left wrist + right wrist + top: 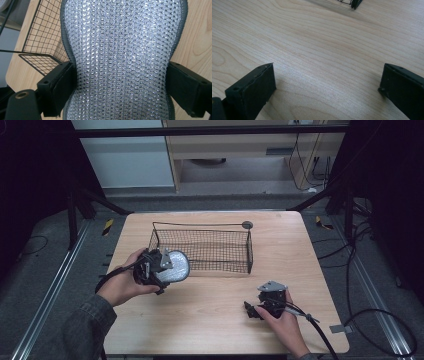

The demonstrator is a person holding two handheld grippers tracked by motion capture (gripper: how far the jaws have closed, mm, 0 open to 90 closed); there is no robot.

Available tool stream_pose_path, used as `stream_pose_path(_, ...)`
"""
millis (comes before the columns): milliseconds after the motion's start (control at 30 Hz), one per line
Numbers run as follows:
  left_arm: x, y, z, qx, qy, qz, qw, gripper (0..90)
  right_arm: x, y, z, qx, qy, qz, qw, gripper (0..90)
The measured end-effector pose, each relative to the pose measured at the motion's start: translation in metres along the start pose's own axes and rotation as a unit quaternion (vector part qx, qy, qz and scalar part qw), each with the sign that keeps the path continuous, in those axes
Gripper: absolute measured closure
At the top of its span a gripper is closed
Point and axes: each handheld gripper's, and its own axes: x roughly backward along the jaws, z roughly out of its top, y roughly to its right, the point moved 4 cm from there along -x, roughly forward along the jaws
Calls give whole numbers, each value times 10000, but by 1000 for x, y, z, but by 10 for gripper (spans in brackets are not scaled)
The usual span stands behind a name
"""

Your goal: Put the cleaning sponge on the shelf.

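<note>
My left gripper (pixel 167 267) is shut on a silvery woven scrubbing pad (pixel 176 265) with a grey edge, held just above the table at the near left corner of the black wire basket (pixel 202 249). In the left gripper view the pad (pixel 122 57) sits squeezed between both jaws, with the basket's mesh (pixel 42 30) behind at the upper left. My right gripper (pixel 252 311) rests low over the table's near right part, open, with bare wood between its jaws in the right gripper view (pixel 327 85).
The light wooden table (pixel 215 320) has the basket standing at its middle back. A corner of the basket (pixel 354 3) shows at the top of the right gripper view. Black cables (pixel 370 320) lie on the floor at the right, beside a metal rail.
</note>
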Motion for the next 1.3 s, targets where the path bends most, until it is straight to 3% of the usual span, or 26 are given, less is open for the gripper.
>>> stream_pose_path(167,2,-8,4,-120,-77,94,9999,118,0,0,0,0,0,1,10000,4)
stream_pose_path(567,4,-26,13,-161,-116,227,9995,117,0,0,0,-13,16,-7,10000,4)
stream_pose_path(1300,6,-66,35,-321,-24,503,9982,118,0,0,0,-26,12,-12,10000,4)
